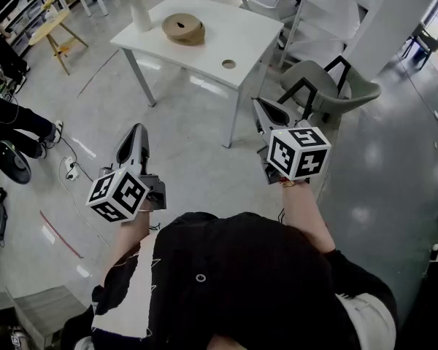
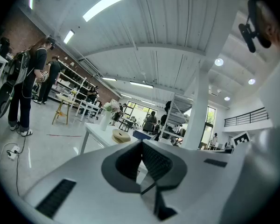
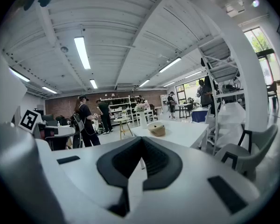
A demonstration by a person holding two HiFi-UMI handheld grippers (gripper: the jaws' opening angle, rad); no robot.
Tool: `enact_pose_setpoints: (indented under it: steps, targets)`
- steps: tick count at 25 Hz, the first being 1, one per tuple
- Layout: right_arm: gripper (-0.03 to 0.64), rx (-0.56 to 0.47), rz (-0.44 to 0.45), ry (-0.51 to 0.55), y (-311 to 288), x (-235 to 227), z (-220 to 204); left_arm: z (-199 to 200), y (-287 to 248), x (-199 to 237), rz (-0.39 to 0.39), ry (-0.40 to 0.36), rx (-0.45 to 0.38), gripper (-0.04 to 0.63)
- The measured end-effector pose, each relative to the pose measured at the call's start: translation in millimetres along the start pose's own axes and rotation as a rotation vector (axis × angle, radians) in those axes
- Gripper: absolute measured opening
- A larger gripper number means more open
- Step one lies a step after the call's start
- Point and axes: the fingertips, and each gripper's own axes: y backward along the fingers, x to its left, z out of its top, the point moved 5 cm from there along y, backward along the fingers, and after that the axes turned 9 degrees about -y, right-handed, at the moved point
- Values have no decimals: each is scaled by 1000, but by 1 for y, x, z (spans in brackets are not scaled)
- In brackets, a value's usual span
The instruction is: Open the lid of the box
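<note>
Floor of glossy grey fills a big open workroom with a white ribbed ceiling, strip lights and a brick end wall, and near the middle stands one white table, the mark for everything else. On the table sit three things: one round tan box with its lid on, about the middle of the top; one white vase of pale flowers at the box's left, toward the table's left corner; and one small round disc near the table's near edge, to the right of the box. Off the table's right end stands one grey shell chair on black legs, with a white column beyond it. Off the table's left end there is a yellow wooden stool, and farther out on that side a seated person's legs. Two grippers are held up in front of the person, both on the near side of the table and well apart from it, with open floor between. The left gripper is off the table's near left corner, and its jaws meet at the tips with nothing between them. The right gripper is just off the table's near right corner, its jaws likewise pressed together and empty. Both point toward the table, and in each gripper view the box shows small and distant just above the jaw tips, touched by neither.
</note>
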Motion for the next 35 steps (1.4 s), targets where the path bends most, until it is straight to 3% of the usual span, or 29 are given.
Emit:
enact_pose_setpoints:
  steps: [13,19,25,35]
  targets:
    - [5,-2,-10,17,-5,6,4,7,2,7,-12,16,-16,9]
    - [5,9,-13,-40,-12,5,-2,4,6,14,2,12,14,9]
    - [5,-32,-85,-111,-25,-5,-9,-10,2,32,40,18,68,9]
    - [6,65,-20,-144,-104,-12,-24,-20,-42,85,114,57,80,9]
